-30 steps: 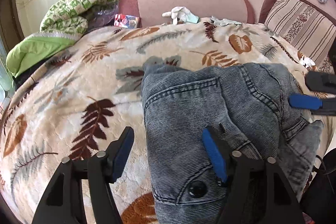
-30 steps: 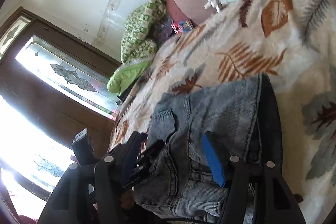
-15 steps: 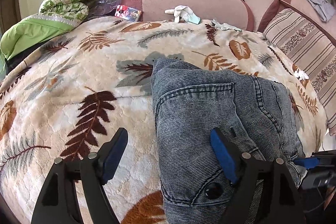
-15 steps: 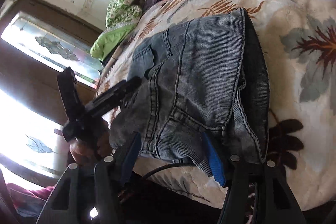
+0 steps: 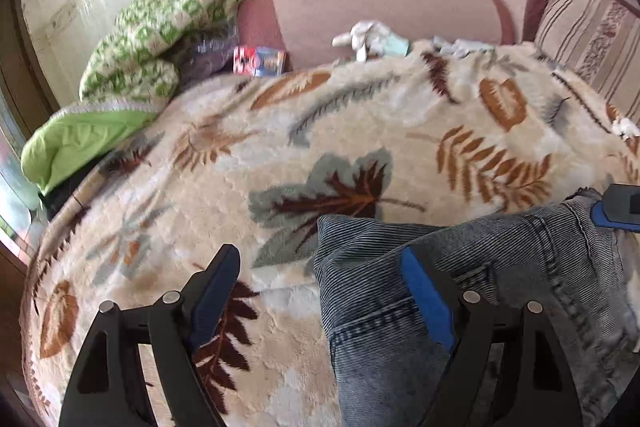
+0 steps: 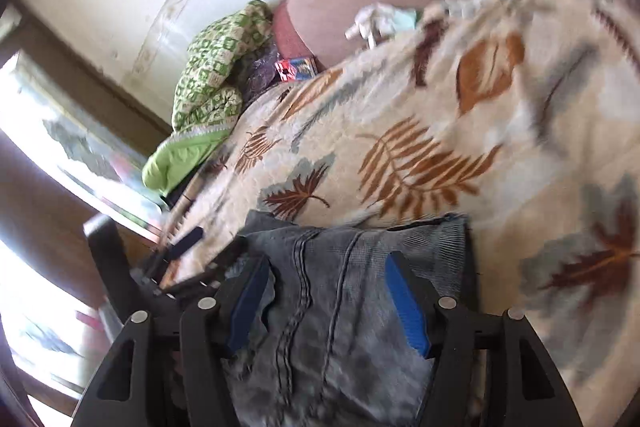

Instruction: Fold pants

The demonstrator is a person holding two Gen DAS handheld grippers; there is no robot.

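Grey-blue jeans (image 5: 480, 307) lie folded on a leaf-print blanket (image 5: 320, 131). My left gripper (image 5: 320, 291) hovers at the jeans' left edge with its jaws opening. Only its right finger is over the denim, and its pads press on nothing. In the right wrist view the jeans (image 6: 340, 287) lie between the fingers of my right gripper (image 6: 326, 303), which stands apart over them without pinching. Its blue-padded tip (image 5: 612, 211) shows at the jeans' far right edge. The left gripper (image 6: 188, 247) appears dark and blurred beyond the jeans' left side.
A green patterned quilt (image 5: 160, 39) and a lime blanket (image 5: 80, 143) are piled at the back left. A small red and blue box (image 5: 260, 61) and white cloths (image 5: 368, 35) lie against the pink sofa back (image 5: 380, 7). A striped cushion (image 5: 588, 35) is at the right.
The bunched jeans now lie flat. My left gripper slid left and widened, so the jeans now sit at its lower right. My right gripper swung over the jeans from their near edge.
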